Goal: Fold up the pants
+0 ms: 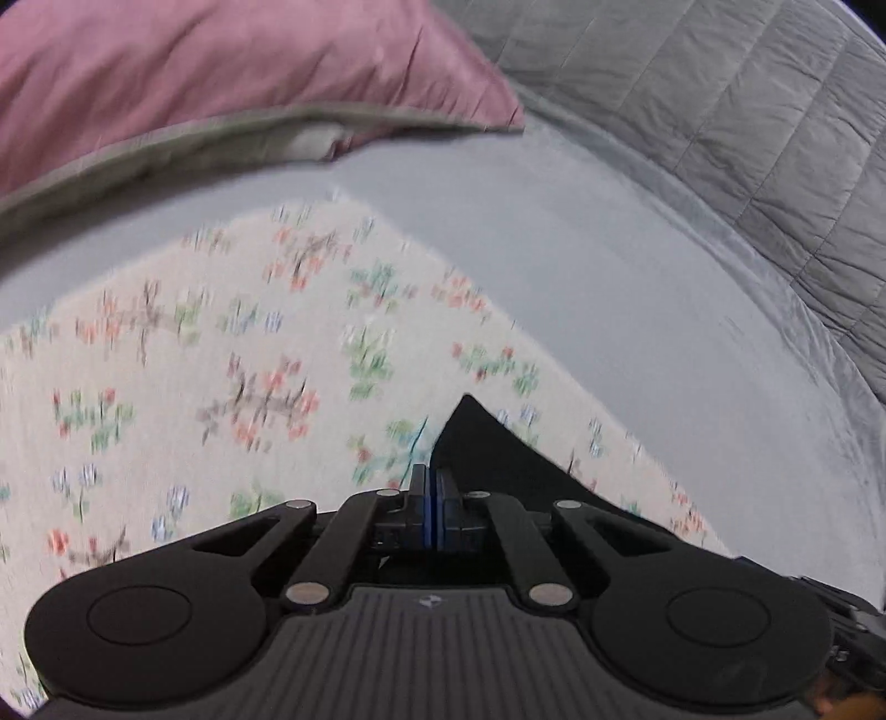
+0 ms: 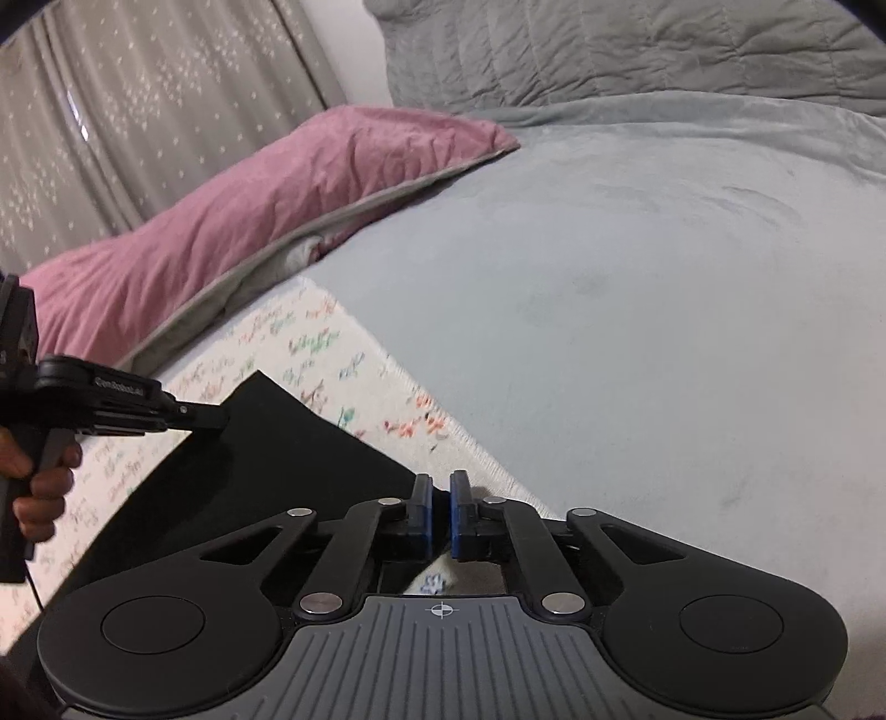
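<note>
The black pants [image 2: 266,443] hang taut as a flat sheet above a floral cloth [image 2: 321,343] on the bed. My left gripper [image 1: 433,487] is shut on one corner of the pants [image 1: 487,448]; it also shows in the right wrist view [image 2: 216,418], held by a hand, pinching the far corner. My right gripper [image 2: 441,509] has its blue pads a narrow gap apart at the near edge of the pants; I cannot tell whether fabric sits between them.
A pink pillow [image 2: 249,221] lies at the far left of the bed [image 2: 637,304]. A grey quilted blanket [image 2: 609,50] is bunched along the back. A starred curtain [image 2: 138,111] hangs behind. The floral cloth [image 1: 221,360] spreads under the pants.
</note>
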Motion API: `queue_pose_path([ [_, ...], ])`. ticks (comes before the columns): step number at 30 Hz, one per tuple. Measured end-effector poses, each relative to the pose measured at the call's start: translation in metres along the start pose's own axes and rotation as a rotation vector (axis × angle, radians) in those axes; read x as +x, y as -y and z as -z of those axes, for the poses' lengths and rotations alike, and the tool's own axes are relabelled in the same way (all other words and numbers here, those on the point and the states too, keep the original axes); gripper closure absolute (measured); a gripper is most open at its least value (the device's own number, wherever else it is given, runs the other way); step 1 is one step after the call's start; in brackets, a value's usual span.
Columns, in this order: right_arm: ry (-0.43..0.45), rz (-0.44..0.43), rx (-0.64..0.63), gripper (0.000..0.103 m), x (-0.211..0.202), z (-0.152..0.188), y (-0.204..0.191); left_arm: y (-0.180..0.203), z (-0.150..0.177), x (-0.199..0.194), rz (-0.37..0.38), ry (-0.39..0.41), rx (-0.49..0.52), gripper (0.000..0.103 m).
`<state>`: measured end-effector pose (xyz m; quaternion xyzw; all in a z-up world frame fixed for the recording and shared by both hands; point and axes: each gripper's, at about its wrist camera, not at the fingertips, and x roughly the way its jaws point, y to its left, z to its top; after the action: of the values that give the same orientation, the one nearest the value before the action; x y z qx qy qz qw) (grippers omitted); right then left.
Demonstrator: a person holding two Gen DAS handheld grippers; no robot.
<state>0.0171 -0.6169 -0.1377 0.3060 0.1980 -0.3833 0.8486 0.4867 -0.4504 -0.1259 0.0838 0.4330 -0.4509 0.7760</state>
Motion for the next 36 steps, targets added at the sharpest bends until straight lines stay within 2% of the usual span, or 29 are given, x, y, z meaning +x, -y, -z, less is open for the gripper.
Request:
queue_pose_path([
  [6,0.116,0.002,0.053,0.099,-0.008,-0.006,0.009,0.043,-0.027,-0.003,-0.041,0.136,0.125,0.084],
  [10,0.156,0.019,0.091,0.099,-0.001,-0.010,0.016,0.061,-0.037,0.016,-0.095,0.168,0.199,0.084],
  [12,0.173,0.029,0.102,0.099,0.002,-0.010,0.019,0.059,-0.037,0.035,-0.112,0.151,0.193,0.084],
  [15,0.152,0.045,0.102,0.099,0.007,-0.010,0.021,0.055,-0.024,0.063,-0.160,0.117,0.211,0.083],
  [18,0.136,0.058,0.094,0.099,0.010,-0.009,0.021,0.052,-0.016,0.068,-0.176,0.160,0.181,0.081],
  [20,0.126,0.061,0.097,0.099,0.011,-0.008,0.022,0.055,-0.018,0.064,-0.201,0.171,0.161,0.073],
  [21,0.117,0.064,0.096,0.098,0.012,-0.008,0.022,0.059,-0.018,0.058,-0.213,0.170,0.156,0.073],
  [24,0.117,0.078,0.081,0.091,0.011,-0.006,0.019,0.074,-0.008,0.023,-0.237,0.183,0.140,0.060],
  [26,0.117,0.096,0.055,0.088,0.009,-0.006,0.016,0.081,0.009,-0.008,-0.252,0.200,0.113,0.045],
  [29,0.115,0.107,0.019,0.081,0.001,0.001,0.014,0.088,0.044,-0.067,-0.267,0.209,0.101,0.034],
  [31,0.130,0.086,0.027,0.073,-0.012,0.006,0.020,0.089,0.070,-0.108,-0.294,0.209,0.110,0.033],
  [33,0.123,0.078,0.011,0.073,-0.028,0.009,0.026,0.090,0.099,-0.148,-0.328,0.210,0.125,0.030],
  [36,0.101,0.123,-0.158,0.072,-0.055,0.018,0.027,0.083,0.145,-0.204,-0.340,0.205,0.060,0.027],
])
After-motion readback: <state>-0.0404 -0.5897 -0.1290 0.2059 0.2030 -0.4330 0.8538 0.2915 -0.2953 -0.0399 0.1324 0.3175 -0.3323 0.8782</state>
